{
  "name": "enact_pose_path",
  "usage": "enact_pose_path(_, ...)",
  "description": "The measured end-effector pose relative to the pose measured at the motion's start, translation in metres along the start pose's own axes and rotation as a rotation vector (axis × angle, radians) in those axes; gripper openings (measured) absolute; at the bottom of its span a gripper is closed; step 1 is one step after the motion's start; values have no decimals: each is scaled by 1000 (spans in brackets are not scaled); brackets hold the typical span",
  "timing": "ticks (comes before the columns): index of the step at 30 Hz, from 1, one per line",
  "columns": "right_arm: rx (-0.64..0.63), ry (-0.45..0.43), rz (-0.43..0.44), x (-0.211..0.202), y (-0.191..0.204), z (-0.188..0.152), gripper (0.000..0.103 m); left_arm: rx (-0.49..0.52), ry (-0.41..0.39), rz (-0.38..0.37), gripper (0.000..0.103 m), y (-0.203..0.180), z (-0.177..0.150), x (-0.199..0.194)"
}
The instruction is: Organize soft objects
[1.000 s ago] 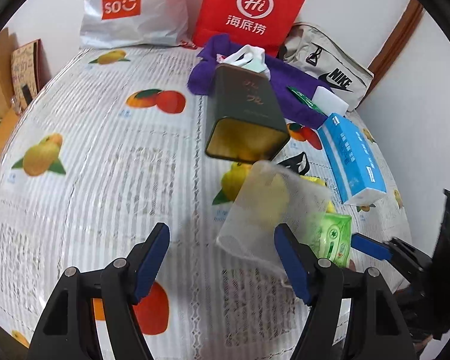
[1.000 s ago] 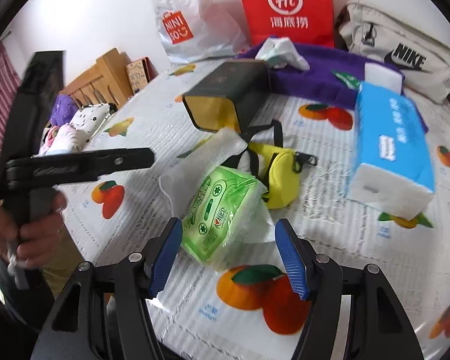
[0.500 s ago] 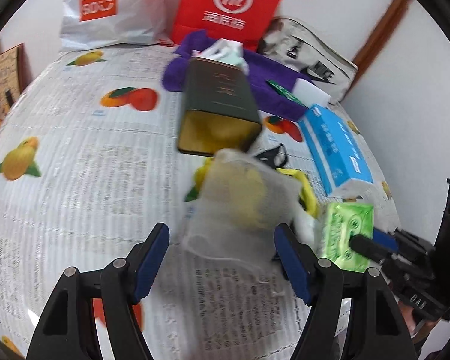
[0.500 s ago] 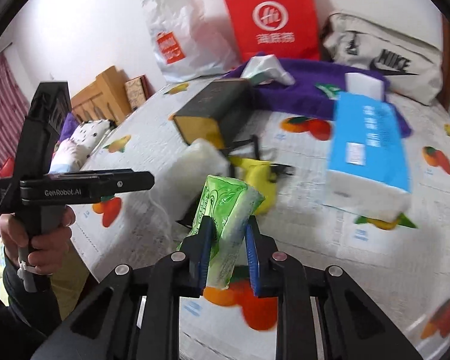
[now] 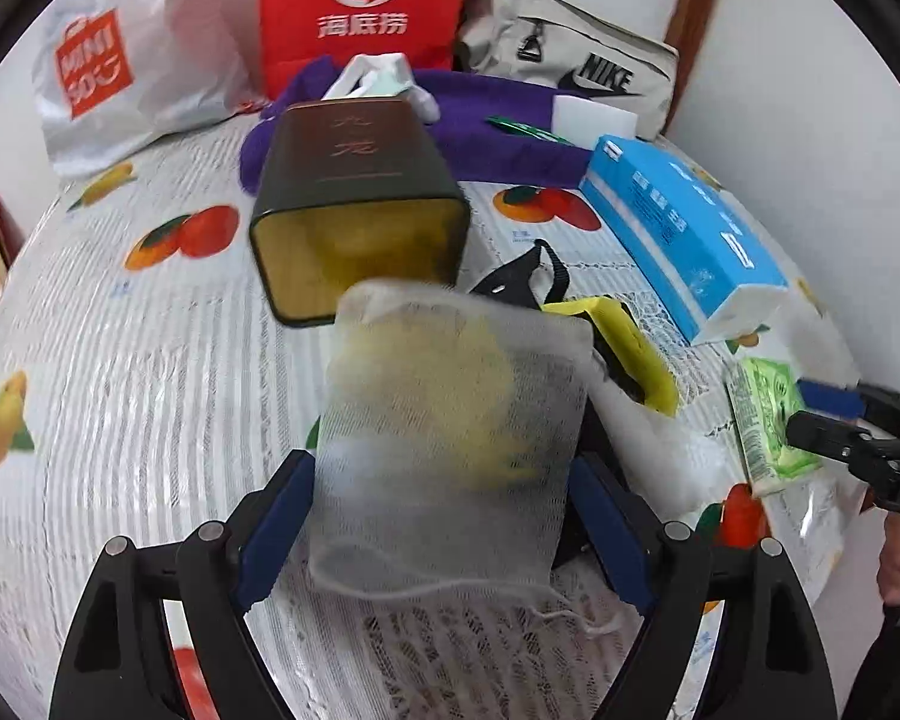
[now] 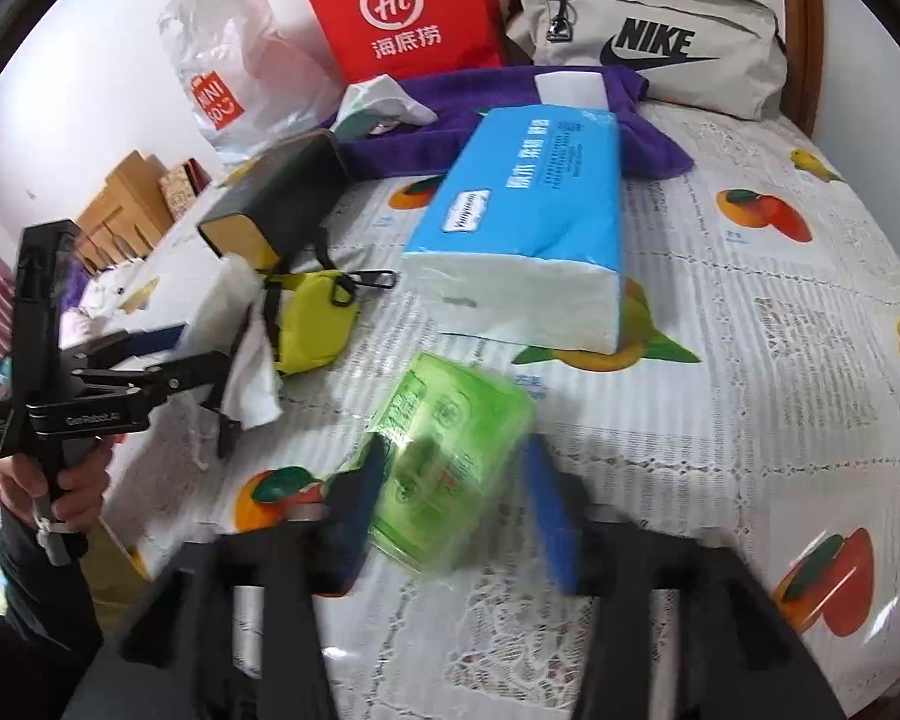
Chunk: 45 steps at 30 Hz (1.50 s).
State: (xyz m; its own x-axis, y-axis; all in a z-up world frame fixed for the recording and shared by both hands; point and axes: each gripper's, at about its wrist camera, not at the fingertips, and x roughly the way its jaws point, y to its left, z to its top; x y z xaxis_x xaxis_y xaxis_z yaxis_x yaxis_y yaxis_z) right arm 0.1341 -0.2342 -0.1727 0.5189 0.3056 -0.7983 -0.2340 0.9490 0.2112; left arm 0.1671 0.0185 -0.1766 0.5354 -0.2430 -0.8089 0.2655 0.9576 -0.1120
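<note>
Left wrist view
Mesh pouch: the white mesh pouch (image 5: 450, 438) hangs right in front of the camera, between the blue pads and just above the fruit-print bedspread (image 5: 120, 360), with something yellow showing through the weave.
How it handles: looks feather-light and floppy, sure to sag wherever it isn't supported; I'd pinch it at the gathered drawstring edge (image 5: 450, 591), since the thin weave could slip off flat pads.
Left claw: the left claw (image 5: 444, 531) is spread wide and its jaws have just been opening; the pouch sits between the pads, and neither pad seems to press it.
Pose: tilted steeply down at the bed, aimed toward the open dark tin (image 5: 360, 210) lying on its side beyond.

Right wrist view
Tissue pack: the green tissue pack (image 6: 450, 456) lies on the bedspread just in front of the big blue tissue package (image 6: 528, 228), blurred.
How it handles: soft, squashy, slick film wrap; best taken across its narrow sides, mid-length.
Right claw: the right claw (image 6: 456, 510) has just been opening; the pack is between the jaws with a visible gap on the right pad, so released, I judge.
Pose: angled down over the pack, motion-smeared.
</note>
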Motion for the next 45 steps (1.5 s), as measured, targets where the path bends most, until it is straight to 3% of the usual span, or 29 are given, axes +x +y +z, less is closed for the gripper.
enact_pose_path(2,-6,-2,-2,0,1,-2,63,7,-4,0,84,0,1,0)
enact_pose_path(3,-5,7,3,1,2,-2,67,11,-9,-4,73,0,1,-1)
enact_pose_path(4,-3,16,4,3,3,-3,69,12,-16,-17,55,0,1,-2)
enact_pose_path(7,-5,21,-6,5,7,-6,71,-19,-11,-84,25,5,0,-6)
enact_pose_path(12,12,28,-21,10,13,-8,77,-56,-30,-90,10,13,-6,-20)
enact_pose_path(15,60,19,-35,13,9,-6,77,-75,-53,-66,10,20,-10,-32)
enact_pose_path(20,103,16,-62,22,9,-3,78,-115,-33,49,9,35,-13,-34)
enact_pose_path(25,73,-6,-139,29,23,-4,78,-143,3,104,9,38,-16,-17)
enact_pose_path(29,-35,-11,-205,36,38,-9,78,-123,2,137,10,31,-16,-16)
enact_pose_path(35,-45,-38,-179,29,29,-14,66,-168,-17,94,8,38,-20,-20)
enact_pose_path(45,-30,-45,-140,1,20,-10,65,-263,-38,48,8,40,-16,-44)
